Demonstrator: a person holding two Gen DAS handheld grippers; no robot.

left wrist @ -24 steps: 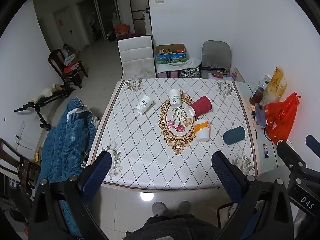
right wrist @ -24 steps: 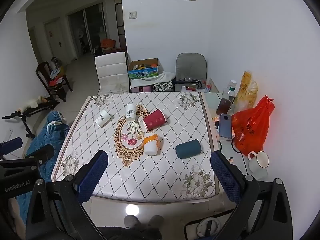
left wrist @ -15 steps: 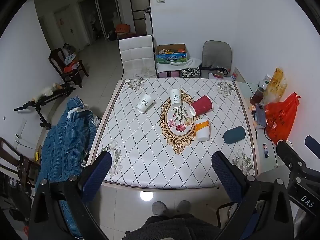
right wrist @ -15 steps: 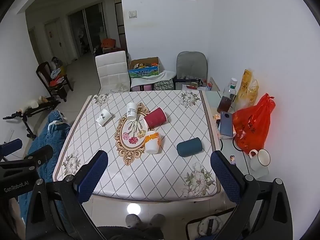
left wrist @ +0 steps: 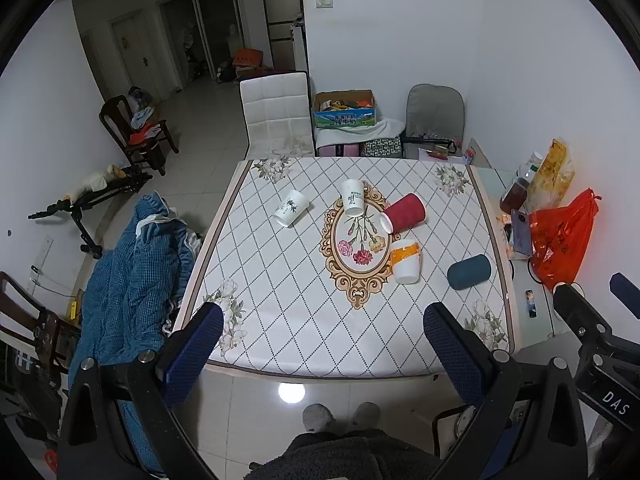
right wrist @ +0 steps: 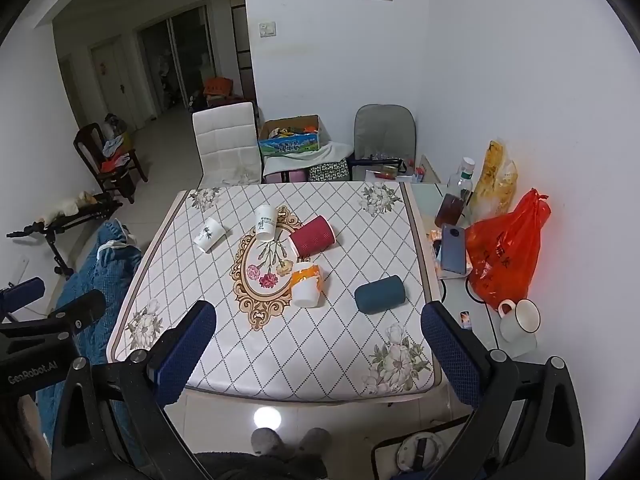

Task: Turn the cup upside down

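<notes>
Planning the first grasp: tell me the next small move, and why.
Probably lower the right gripper toward the teal cup. Both grippers are open, empty and held high, short of the table; the teal cup lies on its side nearest that gripper, clear of the other cups.

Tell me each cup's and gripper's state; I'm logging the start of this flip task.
left gripper: open, empty.
right gripper: open, empty.
teal cup: on its side.
red cup: on its side.
orange-and-white cup: tipped over.
tall white cup: standing.
small white cup: on its side.
</notes>
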